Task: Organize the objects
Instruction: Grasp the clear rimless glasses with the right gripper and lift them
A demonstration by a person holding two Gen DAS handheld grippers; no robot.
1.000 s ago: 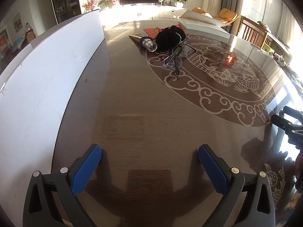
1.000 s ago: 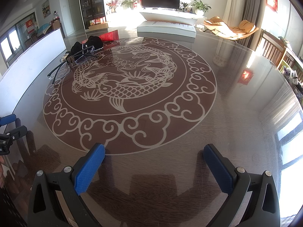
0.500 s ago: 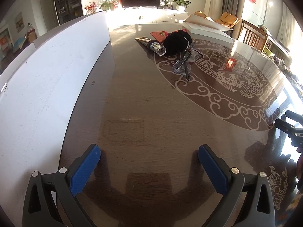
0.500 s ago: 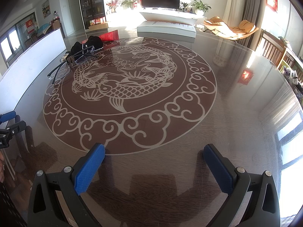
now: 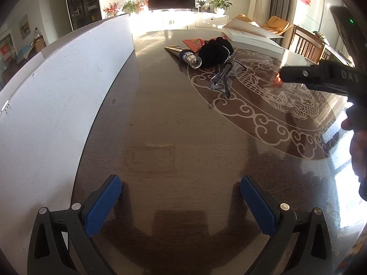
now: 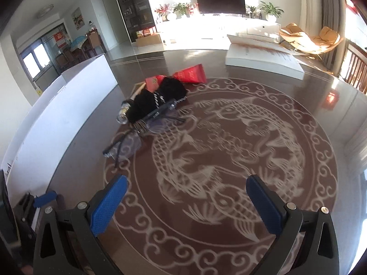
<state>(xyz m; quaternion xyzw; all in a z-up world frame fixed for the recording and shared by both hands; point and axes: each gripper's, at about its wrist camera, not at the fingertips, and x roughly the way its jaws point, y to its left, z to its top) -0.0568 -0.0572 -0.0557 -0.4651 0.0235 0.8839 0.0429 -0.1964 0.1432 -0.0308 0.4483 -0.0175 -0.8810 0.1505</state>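
Note:
A small heap lies on the dark table (image 5: 174, 123) at the edge of its fish pattern: a black drawstring pouch (image 5: 215, 50) (image 6: 158, 98), a gold tube with a clear cap (image 5: 185, 56) (image 6: 125, 112), red packets (image 5: 193, 43) (image 6: 191, 74) and clear glasses with dark arms (image 5: 223, 78) (image 6: 135, 137). My left gripper (image 5: 181, 199) is open, well short of the heap, nothing between its blue pads. My right gripper (image 6: 187, 200) is open too, above the pattern, the glasses ahead to its left. In the left wrist view the right gripper's black body shows at the right edge.
A long white box wall (image 5: 57, 87) (image 6: 64, 107) runs along the table's left side. A flat white box (image 5: 252, 37) (image 6: 261, 57) lies at the far end. Wooden chairs (image 5: 307, 43) stand at the right. A hand (image 5: 357, 142) holds the right gripper.
The right gripper has swung forward and left toward the heap, which looms larger in its view. It now juts into the left wrist view. The left gripper moved forward a little.

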